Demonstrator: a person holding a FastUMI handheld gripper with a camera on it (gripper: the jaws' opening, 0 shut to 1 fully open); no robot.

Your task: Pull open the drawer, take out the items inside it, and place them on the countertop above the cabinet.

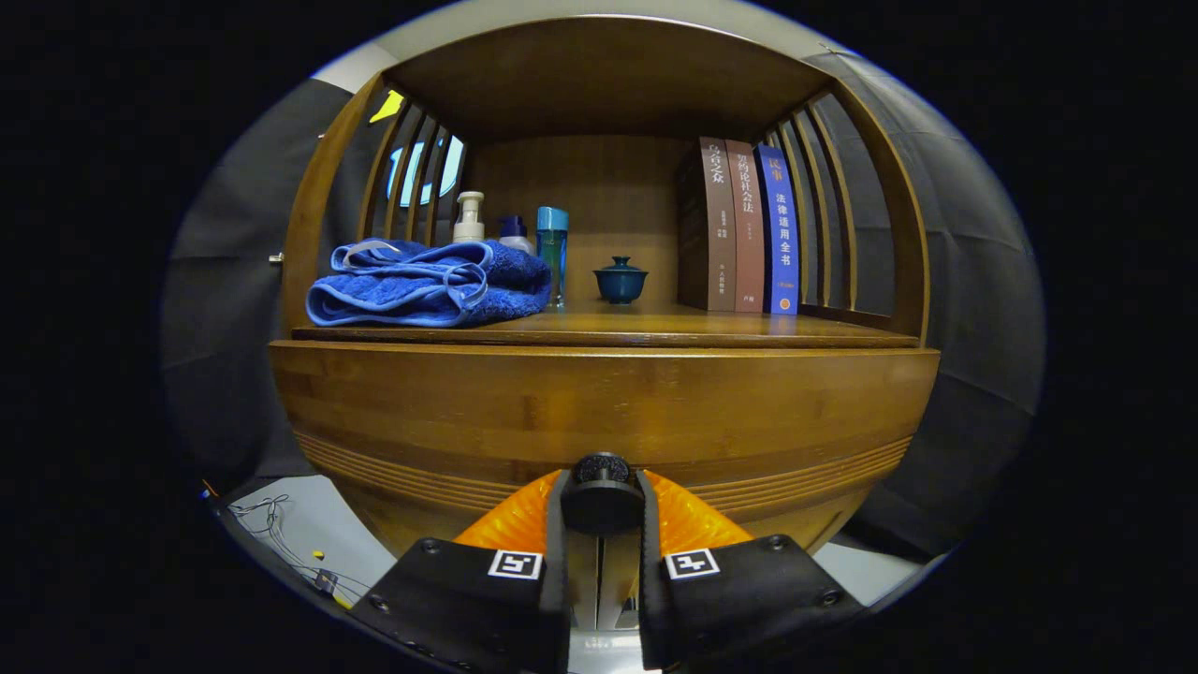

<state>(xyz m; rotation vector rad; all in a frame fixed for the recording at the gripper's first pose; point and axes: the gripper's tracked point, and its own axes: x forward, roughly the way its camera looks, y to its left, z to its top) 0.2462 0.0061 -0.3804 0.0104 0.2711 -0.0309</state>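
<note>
Both tool [602, 501] fingers clamp drawer knob [602, 468].

Your gripper [602, 510] fingers close around the drawer knob [601, 482], hiding its stem. At ten o'clock, the towel [426, 284] covers the bottles' [469, 217] bases.

I count one wooden cabinet [599, 412] with one drawer front and one round dark knob [602, 491]. My one gripper [602, 510] has two fingers, both pressed on that knob. On the countertop [655, 328] I see one folded blue towel [426, 283], three bottles: one white pump bottle [469, 217], one dark-capped bottle [514, 232] and one tall blue bottle [552, 251]. There is one small teal lidded cup [620, 279]. Three books [749, 227] stand upright together.
</note>
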